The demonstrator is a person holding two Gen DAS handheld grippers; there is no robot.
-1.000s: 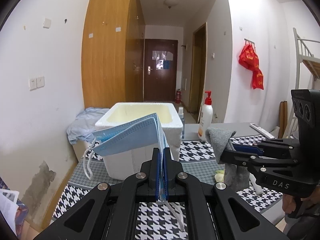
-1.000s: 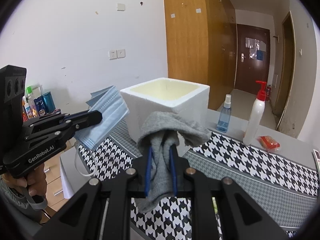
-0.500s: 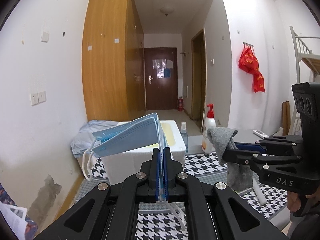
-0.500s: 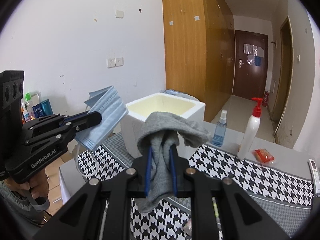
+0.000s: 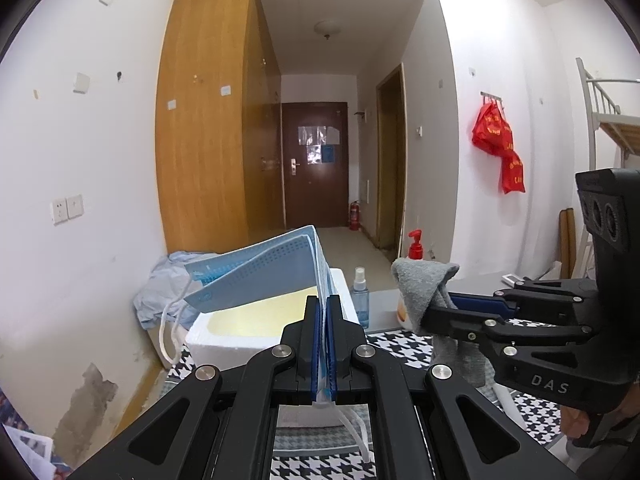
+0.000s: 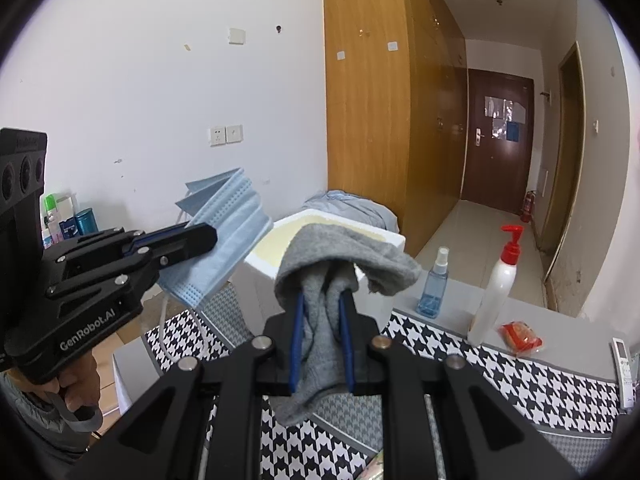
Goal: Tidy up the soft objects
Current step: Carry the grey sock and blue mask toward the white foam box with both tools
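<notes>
Left gripper (image 5: 325, 344) fingers clamped on blue face mask (image 5: 260, 276); right gripper (image 6: 322, 344) fingers pinching grey sock (image 6: 344, 256); both held in air near white foam box (image 6: 320, 232) on table (image 6: 500, 376); box looks empty, drop-in remains

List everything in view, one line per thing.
face masks: a few, light blue, clamped in left gripper
sock: one, grey, clamped in right gripper
foam box: one, white, open, on the table
tablecloth: one, black-and-white houndstooth, on the table
spray bottle: one, clear blue, beside the box
pump bottle: one, white with red pump, right of spray bottle
packet: one, red, by pump bottle
remote: one, white, table's right edge
left gripper: black, shut
right gripper: black, shut
</notes>
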